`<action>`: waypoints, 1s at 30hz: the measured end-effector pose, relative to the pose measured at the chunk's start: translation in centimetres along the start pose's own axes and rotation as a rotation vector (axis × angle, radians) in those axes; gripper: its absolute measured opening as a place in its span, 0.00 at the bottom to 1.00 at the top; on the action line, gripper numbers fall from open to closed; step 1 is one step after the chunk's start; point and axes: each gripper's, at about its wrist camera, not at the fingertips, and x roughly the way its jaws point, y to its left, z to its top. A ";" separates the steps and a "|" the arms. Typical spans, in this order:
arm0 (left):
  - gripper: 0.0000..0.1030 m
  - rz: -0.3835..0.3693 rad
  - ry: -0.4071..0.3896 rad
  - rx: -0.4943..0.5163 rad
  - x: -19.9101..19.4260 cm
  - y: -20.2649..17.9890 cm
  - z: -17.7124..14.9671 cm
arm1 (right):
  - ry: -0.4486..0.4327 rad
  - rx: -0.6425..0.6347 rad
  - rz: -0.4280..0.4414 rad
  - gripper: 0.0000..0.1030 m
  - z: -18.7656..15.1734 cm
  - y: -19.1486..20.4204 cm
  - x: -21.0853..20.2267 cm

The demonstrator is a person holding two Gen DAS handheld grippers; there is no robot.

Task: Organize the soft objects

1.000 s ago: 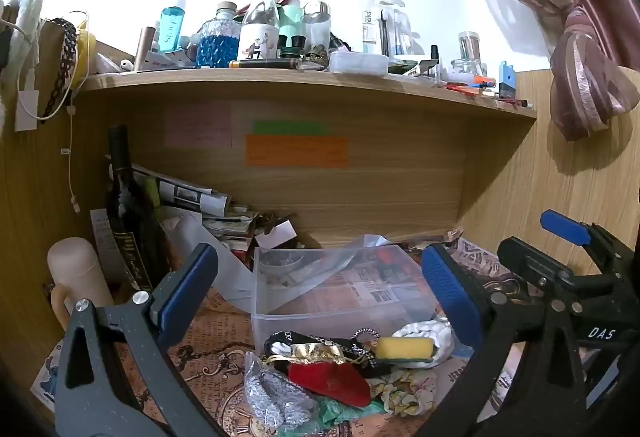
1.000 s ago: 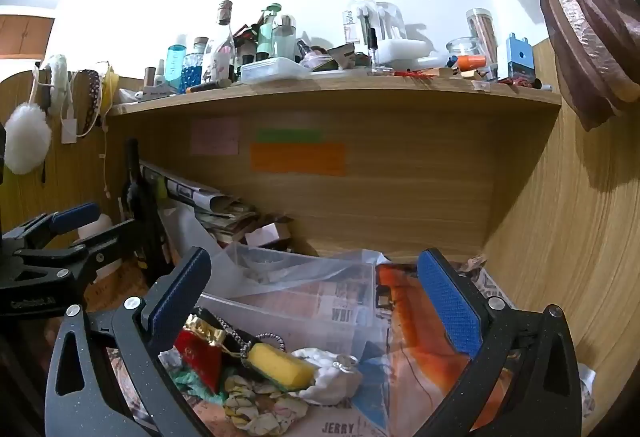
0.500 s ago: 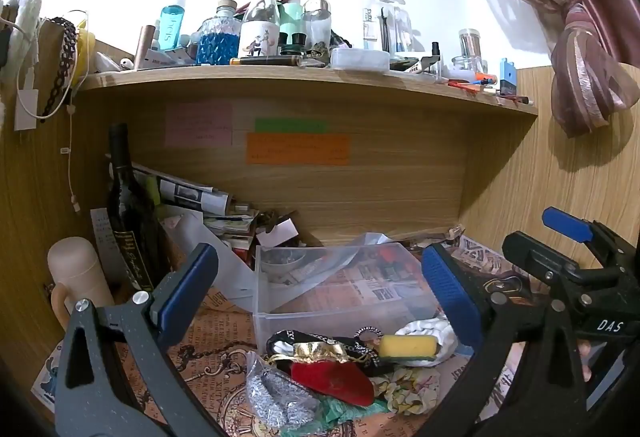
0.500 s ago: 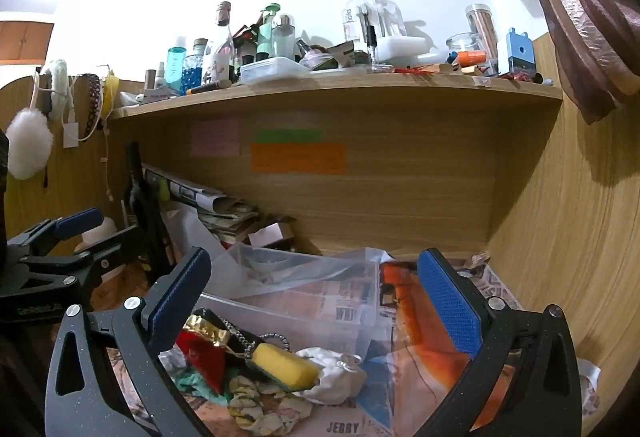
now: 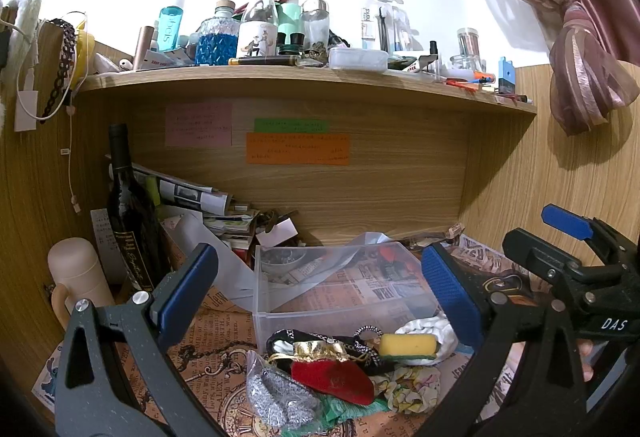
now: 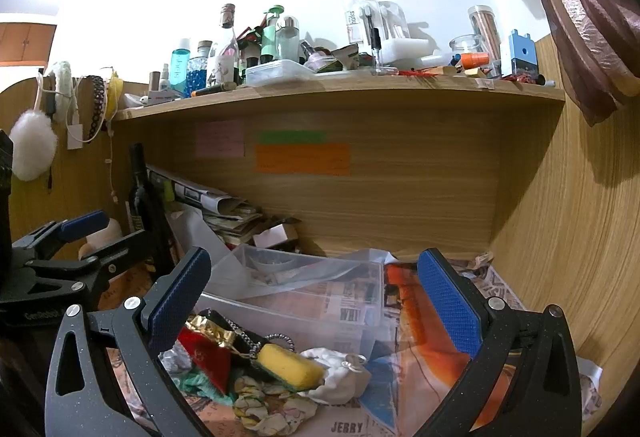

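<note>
A heap of soft things lies on the papered desk in front of a clear plastic bin (image 5: 340,311) (image 6: 360,321). It holds a yellow sponge (image 5: 407,345) (image 6: 290,362), a red pouch with a gold top (image 5: 332,375) (image 6: 206,355), a white cloth (image 5: 434,329) (image 6: 340,377), a flowery scrunchie (image 5: 412,385) (image 6: 272,407), a silver scourer (image 5: 280,395) and a black beaded strap (image 5: 360,351). My left gripper (image 5: 320,289) hovers open above the heap. My right gripper (image 6: 314,295) is open too, over the sponge and the bin's near wall. Both hold nothing.
A dark wine bottle (image 5: 132,213), a beige flask (image 5: 76,281) and stacked papers (image 5: 208,205) stand at the back left. A crowded shelf (image 5: 304,77) overhangs the desk. Wooden panels wall in both sides. A curtain (image 5: 580,77) hangs at the right.
Both grippers have drifted slightly; the heap and bin sit a little lower and nearer in the views. Nothing was picked up or let go.
</note>
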 end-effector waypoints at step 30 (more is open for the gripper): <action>1.00 0.002 -0.003 0.003 0.0 0.2 -0.2 | -0.003 0.006 0.007 1.00 0.0 0.3 -0.3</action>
